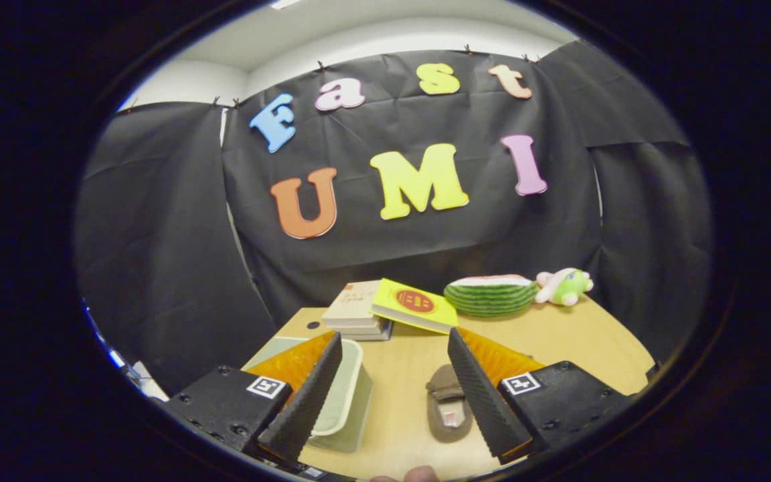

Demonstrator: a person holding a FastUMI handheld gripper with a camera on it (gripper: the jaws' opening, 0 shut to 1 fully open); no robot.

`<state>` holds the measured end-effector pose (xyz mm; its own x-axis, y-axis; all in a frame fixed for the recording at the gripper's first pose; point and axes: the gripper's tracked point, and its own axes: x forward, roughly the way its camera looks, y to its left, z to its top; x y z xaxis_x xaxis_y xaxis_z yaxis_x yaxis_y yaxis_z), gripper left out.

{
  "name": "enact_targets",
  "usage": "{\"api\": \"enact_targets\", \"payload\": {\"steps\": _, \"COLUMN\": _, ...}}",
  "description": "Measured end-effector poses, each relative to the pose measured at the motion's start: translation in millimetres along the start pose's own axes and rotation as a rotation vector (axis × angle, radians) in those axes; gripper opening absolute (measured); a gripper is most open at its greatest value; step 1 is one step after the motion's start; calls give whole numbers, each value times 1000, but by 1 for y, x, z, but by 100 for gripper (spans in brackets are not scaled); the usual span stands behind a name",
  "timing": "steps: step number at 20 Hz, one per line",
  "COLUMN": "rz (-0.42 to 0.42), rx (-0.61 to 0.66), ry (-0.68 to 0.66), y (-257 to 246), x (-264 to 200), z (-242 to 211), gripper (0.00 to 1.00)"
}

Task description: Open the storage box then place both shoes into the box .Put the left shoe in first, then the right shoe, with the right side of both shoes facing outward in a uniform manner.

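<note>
My gripper is open, raised above a wooden table, with nothing between its fingers. A pale green storage box with a rimmed lid lies below the left finger, partly hidden by it. A small brown shoe lies on the table just inside the right finger, its opening facing me. I see one shoe only.
A stack of books with a yellow book leaning on it sits beyond the fingers. Farther right are a watermelon-slice toy and a small pink-green plush toy. Black cloth walls the booth behind the table.
</note>
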<state>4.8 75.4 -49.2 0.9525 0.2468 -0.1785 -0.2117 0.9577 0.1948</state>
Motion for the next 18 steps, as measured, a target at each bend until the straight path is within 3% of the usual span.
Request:
{"api": "enact_targets", "payload": {"steps": 8, "rz": 189, "rx": 125, "ry": 234, "y": 45, "x": 25, "z": -69, "gripper": 100}}
{"api": "enact_targets", "payload": {"steps": 14, "rz": 256, "rx": 188, "ry": 397, "y": 57, "x": 41, "z": -123, "gripper": 99}}
{"api": "enact_targets", "payload": {"steps": 18, "rz": 252, "rx": 310, "ry": 458, "y": 54, "x": 54, "z": -147, "gripper": 96}}
